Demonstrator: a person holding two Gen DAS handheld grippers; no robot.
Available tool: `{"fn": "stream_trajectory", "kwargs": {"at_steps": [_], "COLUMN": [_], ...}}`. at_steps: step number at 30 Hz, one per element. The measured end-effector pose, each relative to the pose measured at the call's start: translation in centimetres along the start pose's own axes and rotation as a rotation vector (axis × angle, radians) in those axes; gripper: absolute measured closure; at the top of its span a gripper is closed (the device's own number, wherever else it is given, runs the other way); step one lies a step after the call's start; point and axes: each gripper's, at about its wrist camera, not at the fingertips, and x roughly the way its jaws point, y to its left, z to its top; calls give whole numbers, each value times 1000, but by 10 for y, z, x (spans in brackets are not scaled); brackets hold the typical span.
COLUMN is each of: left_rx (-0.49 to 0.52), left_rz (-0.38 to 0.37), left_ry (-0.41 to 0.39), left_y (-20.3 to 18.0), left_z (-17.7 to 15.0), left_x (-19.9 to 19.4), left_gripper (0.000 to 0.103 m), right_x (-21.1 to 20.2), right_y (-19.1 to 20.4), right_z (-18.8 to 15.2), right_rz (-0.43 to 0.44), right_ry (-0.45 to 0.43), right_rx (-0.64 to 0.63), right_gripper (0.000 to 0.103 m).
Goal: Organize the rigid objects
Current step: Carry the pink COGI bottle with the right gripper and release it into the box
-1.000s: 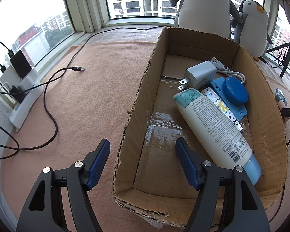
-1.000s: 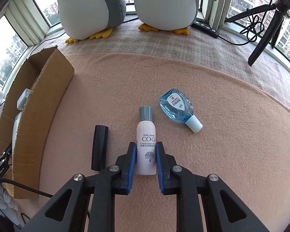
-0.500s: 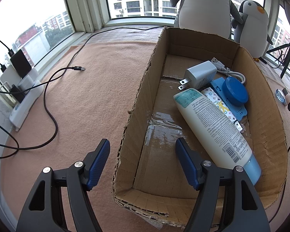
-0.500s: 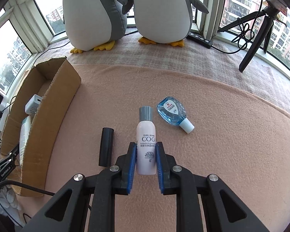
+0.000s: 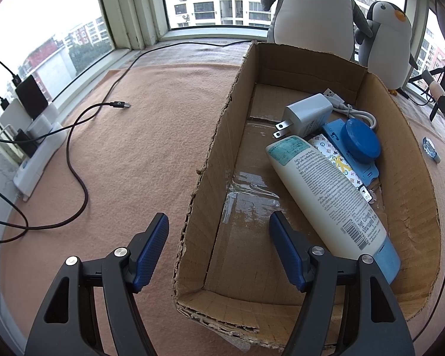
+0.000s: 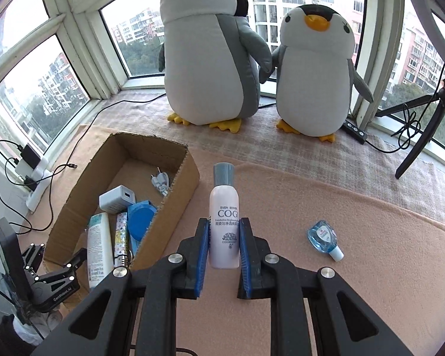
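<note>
Pink bottle (image 6: 224, 201) dead centre of the right wrist view, one of it, grey cap pointing away. The right gripper (image 6: 224, 221) has both blue pads pressed to its sides, a firm pinch low on the label.

Biggest things now: two plush penguins (image 6: 210, 59) across the top of the frame, the taller at left and the shorter (image 6: 311, 74) at right, wings touching. Below them at left is one cardboard box (image 6: 175, 195), open-topped, on the peach blanket (image 6: 341, 207).

Inside the box, count them off:
- one white lotion bottle (image 6: 96, 246) lying along the near left
- one blue round-lidded case (image 6: 139, 219) against the right wall
- one white charger (image 6: 115, 198) just above the lotion bottle
- one patterned tube (image 6: 121, 237) between bottle and case
- one coiled white cable (image 6: 161, 182) at the far end

Out on the blanket, right of centre, lies one small clear-blue bottle (image 6: 322, 235) on its side, white cap toward the lower right and well apart from the box.

Over in the left wrist view, the left gripper (image 5: 218, 216) sits at the bottom of the frame, jaws spread wide and pinching nothing — one finger outside the box's left wall, the other over its floor.
</note>
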Motion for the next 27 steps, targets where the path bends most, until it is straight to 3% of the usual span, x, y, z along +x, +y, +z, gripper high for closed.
{"fn": "stream_trajectory", "kwargs": {"at_steps": [12, 27], "left_rx": [0, 0], "left_rz": [-1, -1], "left_ry": [-1, -1], "left_y": [-1, -1], "left_z": [0, 0], "left_x": [1, 1], "left_gripper": [32, 32], "right_x": [16, 53], "right_y": [58, 87], "right_z": [16, 19], "right_rz": [46, 71], "right_ry": [5, 63], "right_rx": [-101, -142], "right_gripper": [85, 85]}}
